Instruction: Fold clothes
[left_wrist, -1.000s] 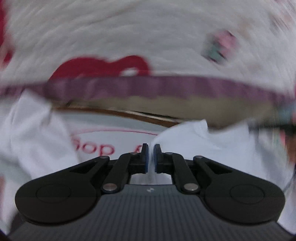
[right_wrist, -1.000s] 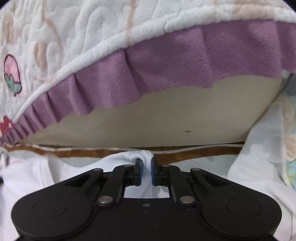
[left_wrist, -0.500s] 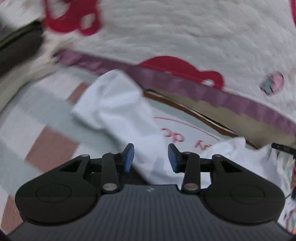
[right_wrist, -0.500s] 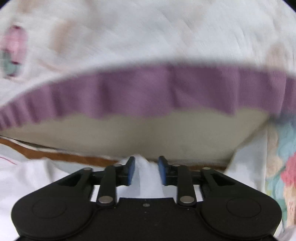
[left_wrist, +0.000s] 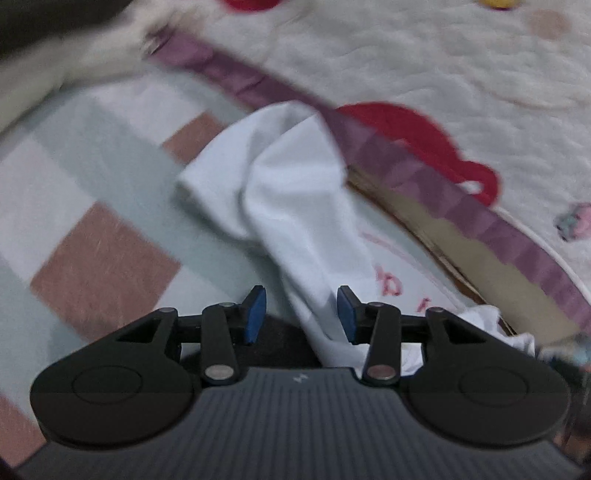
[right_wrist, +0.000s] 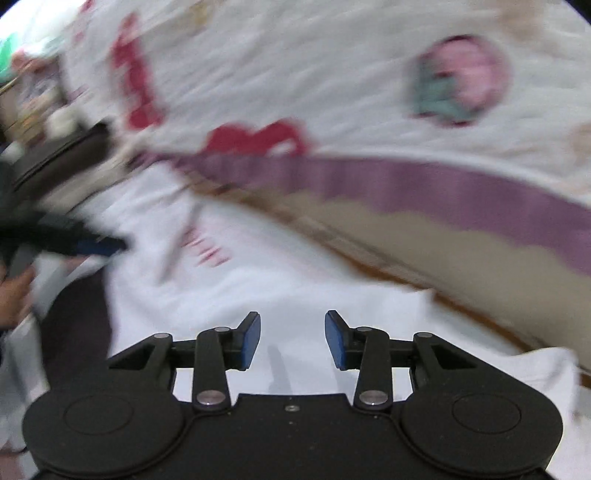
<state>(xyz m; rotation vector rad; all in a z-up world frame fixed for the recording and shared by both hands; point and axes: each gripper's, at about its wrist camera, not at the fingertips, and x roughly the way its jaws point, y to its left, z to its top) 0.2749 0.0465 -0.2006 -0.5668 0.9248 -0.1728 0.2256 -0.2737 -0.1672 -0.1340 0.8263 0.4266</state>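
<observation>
A white T-shirt with red print (left_wrist: 295, 206) lies crumpled on a checked mat, one sleeve sticking out toward the far left. My left gripper (left_wrist: 301, 314) is open just above the shirt, with cloth lying loosely between the jaws. In the right wrist view the same shirt (right_wrist: 229, 295) spreads out below my right gripper (right_wrist: 292, 338), which is open and empty above it. The left gripper (right_wrist: 88, 243) also shows there, blurred, at the left edge.
A checked mat of pale green, white and pink squares (left_wrist: 92, 229) lies under the shirt. A white quilted blanket with a purple frilled edge (left_wrist: 424, 173) hangs over a beige mattress side (right_wrist: 443, 251) just behind the shirt. Dark furniture (right_wrist: 55, 155) stands at the far left.
Both grippers were shut on the shirt a second ago and have opened, letting go of it. Both have pulled back and swung left, so more of the shirt and mat shows.
</observation>
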